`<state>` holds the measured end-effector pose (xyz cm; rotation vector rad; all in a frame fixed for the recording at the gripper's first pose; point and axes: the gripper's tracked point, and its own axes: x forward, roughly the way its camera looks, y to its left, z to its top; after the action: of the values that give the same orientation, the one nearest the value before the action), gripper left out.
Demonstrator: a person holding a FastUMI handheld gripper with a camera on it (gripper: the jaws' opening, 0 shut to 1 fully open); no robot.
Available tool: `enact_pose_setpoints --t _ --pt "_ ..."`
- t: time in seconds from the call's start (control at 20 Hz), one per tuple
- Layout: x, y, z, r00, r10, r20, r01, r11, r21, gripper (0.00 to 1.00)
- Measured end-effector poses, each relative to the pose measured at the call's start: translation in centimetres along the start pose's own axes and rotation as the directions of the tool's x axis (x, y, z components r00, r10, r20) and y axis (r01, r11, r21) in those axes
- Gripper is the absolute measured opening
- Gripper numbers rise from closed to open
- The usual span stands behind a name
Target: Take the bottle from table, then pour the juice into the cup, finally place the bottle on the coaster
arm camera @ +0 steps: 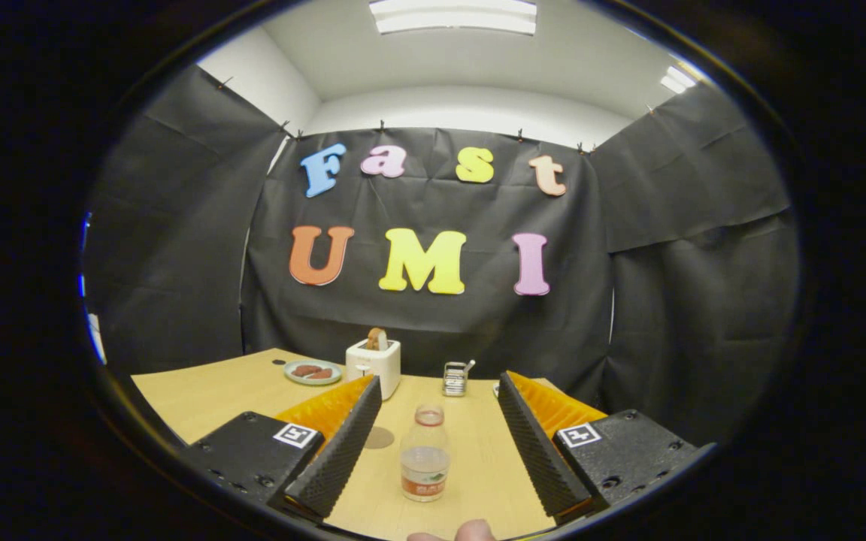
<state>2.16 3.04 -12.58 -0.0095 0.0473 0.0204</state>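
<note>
Handheld two-finger gripper (440,391), seen from its own camera

Two long wedge-shaped fingers (339,451) carry ridged, ribbed gripping faces on their inner sides. Each is mounted on a flat black block (252,454) with small round screw holes and a square black-and-white fiducial marker sticker (295,434) near its inner corner. They stand wide apart. A fingertip of the person (470,532) shows below them.

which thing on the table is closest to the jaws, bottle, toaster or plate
The bottle: it stands upright between the open jaws of the gripper, untouched. The toaster and plate sit farther back, near the booth wall.
</note>
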Motion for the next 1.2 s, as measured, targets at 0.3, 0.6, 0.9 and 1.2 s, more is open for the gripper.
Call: enact_pose_setpoints --t 0.3,0.6,0.9,1.2 --pt "1.2 1.4 -9.5 0.995 -0.002 -0.1 0.004 1.0 0.012 1.0" --pt "3.4 1.1 -15.1 0.979 -0.009 -0.201 0.018 0.999 0.042 1.0" --pt "5.7 1.2 -18.2 0.963 0.004 -0.268 0.011 0.998 0.056 1.0" --pt "7.7 1.0 -19.3 0.955 0.003 -0.298 0.03 0.994 0.107 1.0"
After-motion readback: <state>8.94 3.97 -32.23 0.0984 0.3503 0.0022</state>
